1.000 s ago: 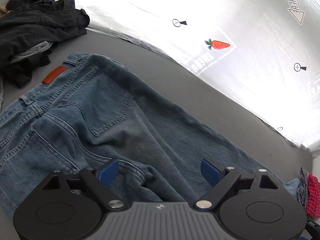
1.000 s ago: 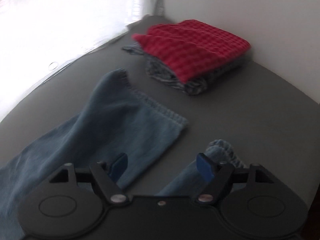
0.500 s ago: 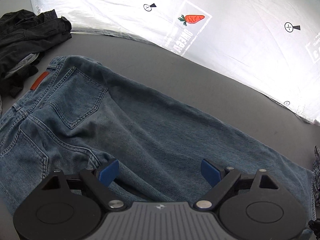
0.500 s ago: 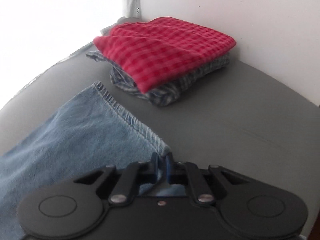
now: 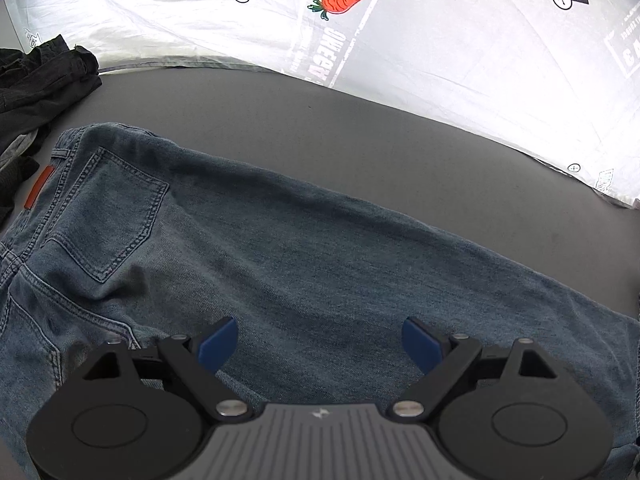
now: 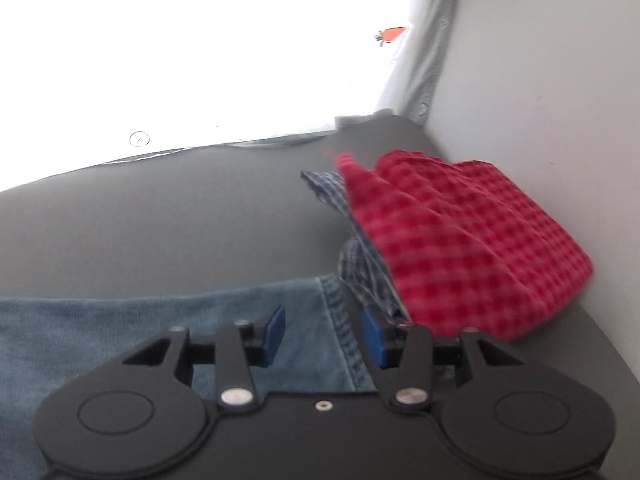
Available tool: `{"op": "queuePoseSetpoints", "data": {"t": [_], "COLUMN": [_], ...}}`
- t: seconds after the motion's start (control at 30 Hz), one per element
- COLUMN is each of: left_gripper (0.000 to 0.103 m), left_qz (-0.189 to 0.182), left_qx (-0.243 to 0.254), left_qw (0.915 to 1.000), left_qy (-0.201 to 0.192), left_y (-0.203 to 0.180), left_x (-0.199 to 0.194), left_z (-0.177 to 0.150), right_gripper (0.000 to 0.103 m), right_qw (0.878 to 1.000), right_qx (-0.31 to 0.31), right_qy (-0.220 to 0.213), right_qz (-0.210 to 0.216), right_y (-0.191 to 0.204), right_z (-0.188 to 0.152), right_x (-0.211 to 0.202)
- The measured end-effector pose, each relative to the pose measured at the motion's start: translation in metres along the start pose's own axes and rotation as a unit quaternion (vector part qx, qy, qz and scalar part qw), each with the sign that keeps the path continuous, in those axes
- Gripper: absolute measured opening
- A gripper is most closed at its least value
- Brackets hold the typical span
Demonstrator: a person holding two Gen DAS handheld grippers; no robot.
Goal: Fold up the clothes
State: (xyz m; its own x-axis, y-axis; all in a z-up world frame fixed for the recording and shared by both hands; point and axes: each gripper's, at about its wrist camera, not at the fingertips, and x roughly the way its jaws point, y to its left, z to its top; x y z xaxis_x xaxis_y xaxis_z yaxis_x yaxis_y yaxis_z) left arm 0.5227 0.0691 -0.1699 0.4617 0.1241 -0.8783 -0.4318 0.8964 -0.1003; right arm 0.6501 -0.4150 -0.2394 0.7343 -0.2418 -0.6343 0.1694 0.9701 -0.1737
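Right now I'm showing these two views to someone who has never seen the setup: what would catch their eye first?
Probably the blue jeans, spread flat across the grey surface and filling the left wrist view under the open left gripper. Next, the folded red checked cloth stacked on a blue plaid one against the wall, just past the jeans' hem. The right gripper is opening over that hem; a carrot print dots the white sheet behind.

Strong backlight through the white sheet [image 5: 440, 60]; blown out in the right wrist view. Right view motion-blurred, red checked cloth [image 6: 460, 248] smeared. Fisheye bending, dark corners.
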Motion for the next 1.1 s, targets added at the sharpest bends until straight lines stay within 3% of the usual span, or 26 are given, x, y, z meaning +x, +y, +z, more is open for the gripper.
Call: {"op": "queuePoseSetpoints", "data": {"t": [0.17,0.2,0.27,0.5,0.6,0.67,0.73,0.8,0.83,0.93,1.0,1.1], "left_gripper": [0.089,0.089,0.089,0.089,0.089,0.089,0.089,0.089,0.089,0.089,0.090,0.093], "left_qz": [0.019,0.023,0.029,0.041,0.040,0.037,0.036,0.039,0.041,0.059,0.085,0.149], "left_qx": [-0.018,-0.024,-0.036,-0.036,-0.034,-0.046,-0.061,-0.079,-0.088,-0.118,-0.147,-0.214], "left_qw": [0.9996,0.9994,0.9988,0.9984,0.9985,0.9982,0.9975,0.9960,0.9950,0.9896,0.9818,0.9581], "left_qy": [0.009,0.011,0.017,0.018,0.012,0.008,-0.001,-0.017,-0.026,-0.057,-0.085,-0.118], "left_y": [0.007,0.010,0.015,0.019,0.024,0.032,0.045,0.060,0.069,0.105,0.138,0.195], "left_x": [0.003,0.004,0.007,0.012,0.010,0.006,-0.002,-0.015,-0.022,-0.048,-0.067,-0.091], "left_z": [-0.007,-0.008,-0.008,-0.002,0.000,-0.002,-0.004,-0.009,-0.012,-0.025,-0.039,-0.065], "right_gripper": [0.043,0.027,0.012,0.011,0.012,0.013,0.025,0.059,0.066,0.071,0.076,0.084], "right_qw": [0.998,0.997,0.997,1.000,0.998,0.995,0.993,0.996,0.997,0.998,0.997,0.998], "right_qx": [0.025,0.036,0.050,-0.021,-0.051,-0.082,-0.103,-0.086,-0.071,-0.042,-0.042,-0.017], "right_qy": [0.057,0.058,0.052,-0.016,-0.015,0.016,0.012,-0.014,-0.021,-0.034,-0.041,-0.021], "right_qz": [0.025,0.034,0.038,-0.011,-0.037,-0.050,-0.054,-0.036,-0.026,0.038,0.049,0.054], "right_y": [-0.008,-0.011,-0.018,0.000,0.018,0.028,0.035,0.038,0.042,0.046,0.053,0.059], "right_z": [0.012,0.013,0.014,0.033,0.040,0.043,0.046,0.050,0.050,0.043,0.025,-0.013], "right_x": [0.054,0.056,0.056,0.053,0.067,0.084,0.077,0.051,0.036,-0.025,-0.063,-0.113]}}
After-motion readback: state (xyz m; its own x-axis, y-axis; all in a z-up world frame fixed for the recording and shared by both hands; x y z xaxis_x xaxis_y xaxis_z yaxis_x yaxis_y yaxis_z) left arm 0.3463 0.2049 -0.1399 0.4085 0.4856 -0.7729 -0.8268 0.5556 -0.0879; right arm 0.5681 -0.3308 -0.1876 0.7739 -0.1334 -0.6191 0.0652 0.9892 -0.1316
